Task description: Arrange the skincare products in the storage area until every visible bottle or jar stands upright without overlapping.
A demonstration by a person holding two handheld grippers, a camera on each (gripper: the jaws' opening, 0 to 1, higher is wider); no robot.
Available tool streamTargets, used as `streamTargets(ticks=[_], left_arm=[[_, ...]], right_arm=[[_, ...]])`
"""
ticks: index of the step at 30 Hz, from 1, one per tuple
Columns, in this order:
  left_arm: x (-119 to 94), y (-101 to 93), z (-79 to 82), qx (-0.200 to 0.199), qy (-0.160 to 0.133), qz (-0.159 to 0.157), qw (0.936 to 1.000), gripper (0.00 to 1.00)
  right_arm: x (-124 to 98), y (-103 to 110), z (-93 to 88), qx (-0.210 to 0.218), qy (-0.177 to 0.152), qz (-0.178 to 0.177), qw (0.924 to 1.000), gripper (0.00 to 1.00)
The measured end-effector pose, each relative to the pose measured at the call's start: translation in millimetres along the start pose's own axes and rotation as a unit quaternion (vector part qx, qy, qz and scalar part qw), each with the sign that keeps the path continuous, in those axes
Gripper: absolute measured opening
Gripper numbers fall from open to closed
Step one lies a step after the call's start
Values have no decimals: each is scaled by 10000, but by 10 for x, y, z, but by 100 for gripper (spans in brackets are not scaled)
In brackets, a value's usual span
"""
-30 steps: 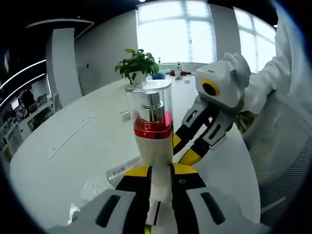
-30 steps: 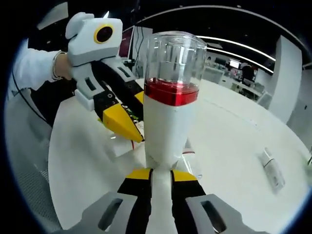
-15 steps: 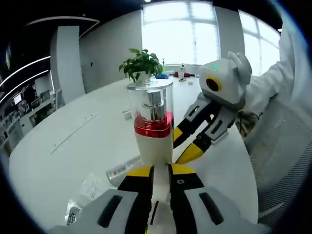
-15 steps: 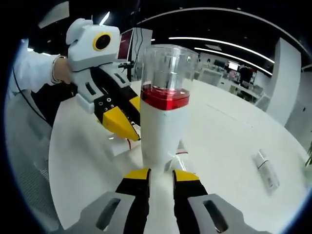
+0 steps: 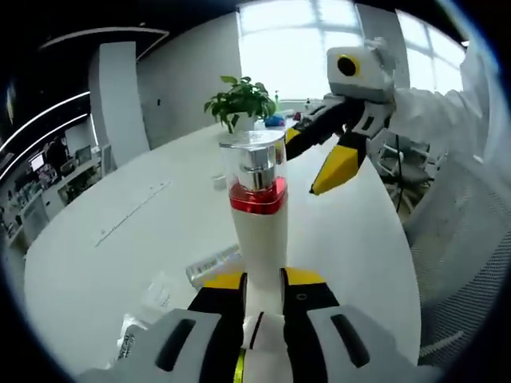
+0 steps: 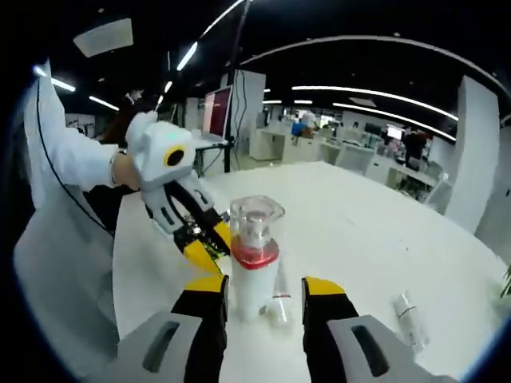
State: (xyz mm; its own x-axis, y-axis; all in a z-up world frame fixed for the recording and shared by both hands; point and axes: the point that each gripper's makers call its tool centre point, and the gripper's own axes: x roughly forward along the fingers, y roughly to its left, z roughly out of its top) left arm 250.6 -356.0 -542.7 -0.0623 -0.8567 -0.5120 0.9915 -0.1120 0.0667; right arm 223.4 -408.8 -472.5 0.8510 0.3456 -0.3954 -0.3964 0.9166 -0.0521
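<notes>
A white bottle (image 5: pixel 259 231) with a red band and a clear cap stands upright over the white table (image 5: pixel 144 231). My left gripper (image 5: pixel 262 279) is shut on its lower body. In the right gripper view the same bottle (image 6: pixel 254 267) is just beyond my right gripper (image 6: pixel 263 285), whose jaws stand open and apart from it. There the left gripper (image 6: pixel 209 243) comes in from the left with its yellow tips at the bottle's side. In the left gripper view the right gripper (image 5: pixel 313 152) hangs high at the right, jaws spread, away from the bottle.
A small tube (image 5: pixel 211 267) lies flat on the table behind the bottle, and another tube (image 6: pixel 407 307) lies at the right. Flat packets (image 5: pixel 156 291) rest near the front left. A potted plant (image 5: pixel 239 100) stands far back. A mesh chair (image 5: pixel 459 279) is on the right.
My right gripper has opened, let go of the bottle and drawn back and up from it. The left gripper still holds the bottle upright.
</notes>
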Motion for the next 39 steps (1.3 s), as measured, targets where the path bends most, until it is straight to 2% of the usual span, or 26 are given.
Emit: streamTargets(ticks=[2,5,8,13,17,21,24,28,29,30,32,36,39], left_arm=[[16,-37,-32,10,70,-17,10000,18],[22,-93,-40,11,123,-36,9999,19],[18,-119,-20,10,110,17,9999,20],[20,-73,-11,-78,53,95,9999,20],[60,-141,-25,-93,101,5,9999,20],[79,-145,-79,-97,144,-30,9998,20],[104,-106,-53,-169,99,97,9998,20],[153,-120,-29,-209,75,113,9997,20],[168,-130,-34,-196,84,98,9997,20],[179,-132,-42,-188,92,98,9997,20],[192,-134,-49,-177,119,140,9997,20],[192,-101,-19,-120,97,420,9990,21],[199,-5,-12,-250,88,832,9962,28]], right_arm=[[26,5,193,126,-245,78,9996,36],[77,58,395,85,-531,290,9981,39],[165,86,461,10,-505,440,9978,40],[308,114,427,-54,-336,590,9977,38],[436,161,319,-114,-153,828,9964,38],[463,165,288,-81,-143,882,9960,37],[478,155,276,-66,-150,928,9955,35],[490,81,271,-57,-168,796,9967,26],[486,55,264,-17,-164,696,9974,25],[484,78,258,62,-175,769,9969,25],[489,77,255,-12,-164,695,9974,24],[474,57,236,-5,-65,296,9995,24],[454,29,225,209,-64,-137,9997,24]])
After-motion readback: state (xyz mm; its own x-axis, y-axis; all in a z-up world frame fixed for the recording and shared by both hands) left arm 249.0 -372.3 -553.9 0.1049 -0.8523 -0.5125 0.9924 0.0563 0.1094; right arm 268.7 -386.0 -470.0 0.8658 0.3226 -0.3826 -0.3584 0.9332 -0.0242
